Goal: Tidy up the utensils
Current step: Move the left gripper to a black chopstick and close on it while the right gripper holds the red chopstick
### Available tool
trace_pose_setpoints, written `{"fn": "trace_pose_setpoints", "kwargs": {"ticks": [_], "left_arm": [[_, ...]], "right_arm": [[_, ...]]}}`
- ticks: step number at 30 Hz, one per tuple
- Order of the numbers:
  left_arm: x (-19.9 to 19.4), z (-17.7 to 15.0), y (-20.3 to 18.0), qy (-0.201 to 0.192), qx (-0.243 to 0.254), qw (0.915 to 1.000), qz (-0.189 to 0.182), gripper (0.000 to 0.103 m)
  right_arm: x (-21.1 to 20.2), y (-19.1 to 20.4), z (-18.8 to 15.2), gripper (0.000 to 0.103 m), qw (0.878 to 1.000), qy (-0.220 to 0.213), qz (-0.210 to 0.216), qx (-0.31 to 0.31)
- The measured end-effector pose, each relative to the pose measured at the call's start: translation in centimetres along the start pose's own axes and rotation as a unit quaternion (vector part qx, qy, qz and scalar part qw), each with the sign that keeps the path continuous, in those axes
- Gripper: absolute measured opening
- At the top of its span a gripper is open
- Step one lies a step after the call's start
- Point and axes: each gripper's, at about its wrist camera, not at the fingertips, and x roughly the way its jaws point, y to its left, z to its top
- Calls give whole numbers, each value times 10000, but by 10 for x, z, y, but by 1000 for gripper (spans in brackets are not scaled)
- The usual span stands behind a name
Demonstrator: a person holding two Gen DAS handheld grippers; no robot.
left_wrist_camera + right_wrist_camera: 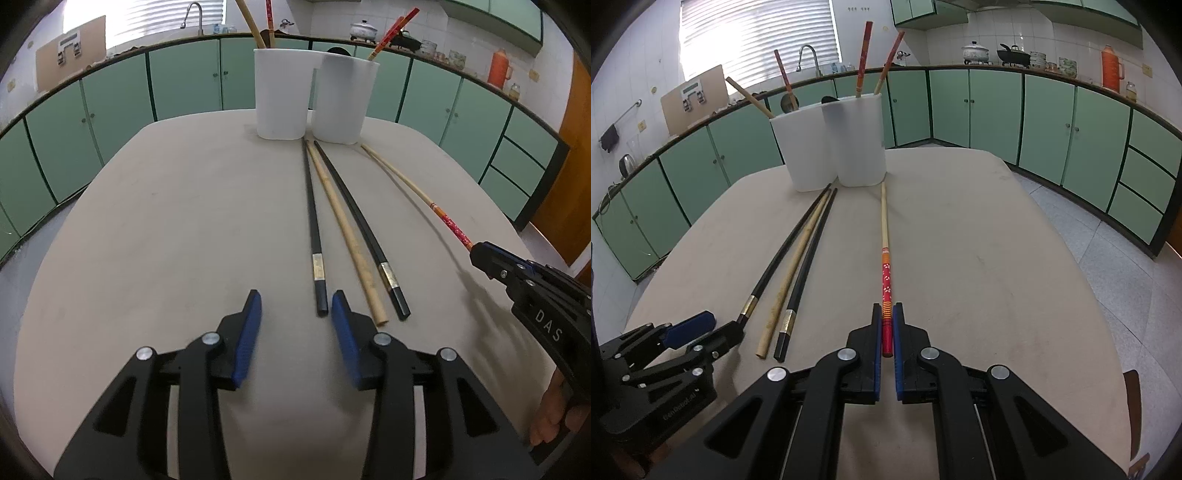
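- Your right claw (886, 328) is pressed together on the red end of the red-patterned chopstick (885, 258). Its pale tip points at the two white holders (834, 144) at the far end of the bench (997, 258), stopping just short of the right-hand one.
- The stick's long axis runs straight out from that claw toward the holders. Judged from this, the coming move is a lift and tip-first drop into a holder that already stands matching red sticks.
- Your left claw (295, 317) is spread, nothing between the pads. The butt of the nearest black chopstick (314, 229) lies just ahead, a little right of the gap's centre.
- Beside it toward the right claw lie a plain bamboo chopstick (343, 229) and a second black chopstick (362, 225), all three close together, tips aimed at the holders' bases.
- The left hand is nearer these three; the right is occupied.
- Risk, as a guess: the bamboo stick sits between the black pair, so pinching one may nudge its neighbour.
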Motion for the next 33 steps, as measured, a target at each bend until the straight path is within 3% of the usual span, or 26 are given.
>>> {"fn": "trace_pose_setpoints", "kwargs": {"ticks": [5,12,18,26,31,33], "left_arm": [[0,0,-3,6,33,10000,26,31],[-4,-2,-2,-56,-28,9999,-106,45],[-6,-3,10,-97,-294,9994,-182,47],[-2,-2,2,-53,-110,9999,-98,46],[0,-2,1,-17,-43,9999,-106,28],[1,-1,-1,17,5,9999,-172,13]], "right_arm": [[0,0,0,5,10000,-3,0,0],[0,-1,0,5,10000,-6,0,3],[-1,0,-1,5,10000,2,0,-1],[1,-2,0,5,10000,52,28,71],[0,-1,0,5,10000,50,20,62],[0,0,0,5,10000,53,18,63]]}}
